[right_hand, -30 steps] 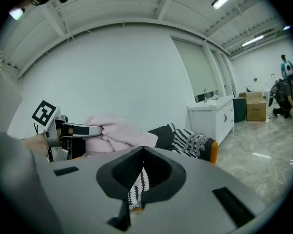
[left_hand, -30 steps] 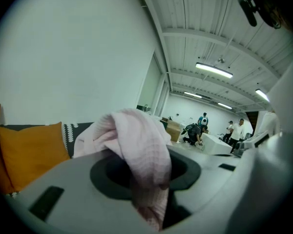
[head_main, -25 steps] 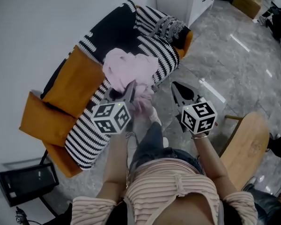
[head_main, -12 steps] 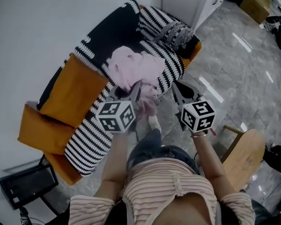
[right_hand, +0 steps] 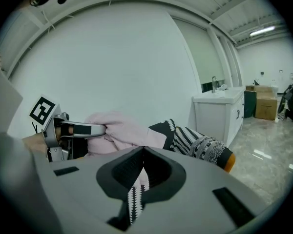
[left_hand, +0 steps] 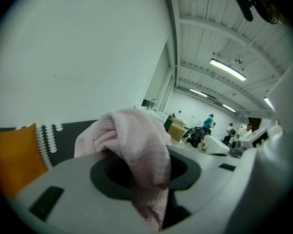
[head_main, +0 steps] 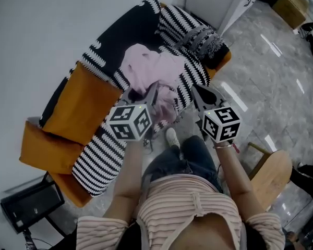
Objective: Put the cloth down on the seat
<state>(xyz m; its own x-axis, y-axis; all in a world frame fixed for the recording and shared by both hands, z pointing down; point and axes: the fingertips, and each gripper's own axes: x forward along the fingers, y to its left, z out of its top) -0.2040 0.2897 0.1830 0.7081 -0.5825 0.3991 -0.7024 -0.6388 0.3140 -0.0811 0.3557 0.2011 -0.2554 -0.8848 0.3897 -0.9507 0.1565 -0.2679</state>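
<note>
A pale pink cloth (head_main: 152, 71) lies bunched on the striped seat (head_main: 192, 71) of a small sofa, with one end hanging off the front edge. My left gripper (head_main: 147, 94) is shut on that end, and the cloth (left_hand: 136, 145) folds up over its jaws (left_hand: 147, 175). My right gripper (head_main: 196, 91) hovers just right of the cloth at the seat's front edge, shut and empty (right_hand: 142, 151). From the right gripper view the left gripper (right_hand: 71, 129) shows pinching the pink bundle (right_hand: 124, 130).
Two orange cushions (head_main: 75, 108) fill the sofa's left end. A white cabinet (head_main: 219, 1) stands behind its patterned right arm (head_main: 208, 40). A wooden chair (head_main: 271, 173) is at my right and a black box (head_main: 26, 204) on the floor at left. People work far off (left_hand: 207, 126).
Both grippers have edged a little closer to the sofa's front edge. The left one still grips the cloth, and the right one has stayed shut.
</note>
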